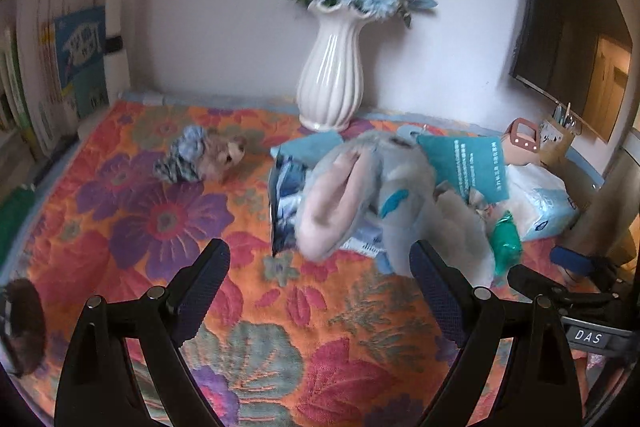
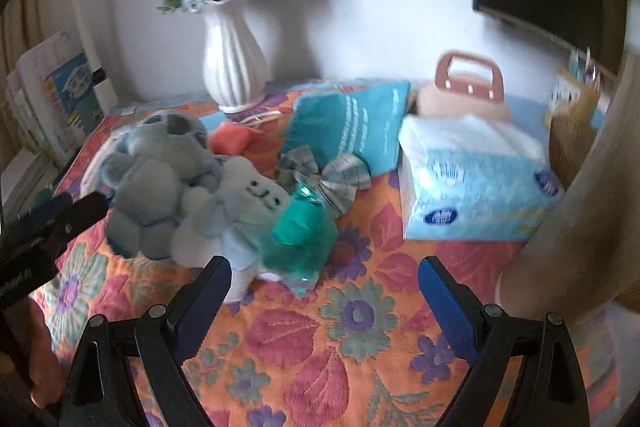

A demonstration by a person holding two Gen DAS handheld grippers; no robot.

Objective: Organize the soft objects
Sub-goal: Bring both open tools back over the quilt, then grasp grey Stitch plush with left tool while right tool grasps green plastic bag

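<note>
A blue-grey plush rabbit (image 1: 384, 195) with pink ears lies on the flowered cloth (image 1: 168, 219), just beyond my left gripper (image 1: 320, 263), which is open and empty. A small brown plush in a blue knit (image 1: 204, 157) lies farther left. In the right wrist view the rabbit (image 2: 192, 187) lies left of centre, its face up, with a green mesh pouch (image 2: 300, 239) and a plaid bow (image 2: 332, 179) beside it. My right gripper (image 2: 324, 279) is open and empty, just in front of the pouch. A teal packet (image 2: 352, 127) lies behind.
A white ribbed vase (image 1: 330, 79) with blue flowers stands at the back by the wall. A blue tissue pack (image 2: 476, 183) and a pink handled bag (image 2: 468, 87) sit at the right. Books (image 1: 60, 67) stand at the left. A dark screen (image 1: 568, 39) hangs at the right.
</note>
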